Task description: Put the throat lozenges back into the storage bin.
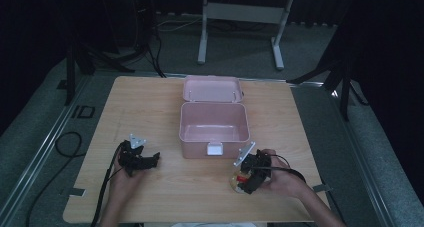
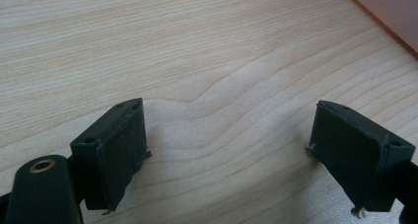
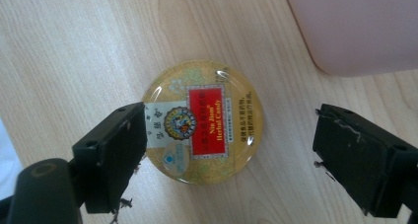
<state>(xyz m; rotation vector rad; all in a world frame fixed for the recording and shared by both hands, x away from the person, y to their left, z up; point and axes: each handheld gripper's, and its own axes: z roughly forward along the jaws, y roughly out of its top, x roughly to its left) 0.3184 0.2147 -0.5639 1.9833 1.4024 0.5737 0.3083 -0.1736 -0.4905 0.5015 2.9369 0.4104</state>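
Candy tin (image 3: 202,121), round and gold with a red label, is lying flat on the table (image 1: 150,107) right in front of me, near the front edge on my right side. My right claw (image 3: 229,150) is hanging over it with its jaws spread wide, one jaw overlapping the tin's edge in the right gripper view and the other well clear on bare wood, so nothing is gripped. From the high view the tin (image 1: 237,180) peeks out just beside that right claw (image 1: 252,177), partly tucked under it.

My left claw (image 2: 229,150) is off on the other side, also spread wide, with just plain wood grain between its jaws. In the high view that left claw (image 1: 142,161) sits low over the table, well apart from the tin.

Further back, near the middle of the table, is a pink box (image 1: 214,129) with its lid flipped open toward the far edge. The tin lies just off the box's front right corner, not touching it.
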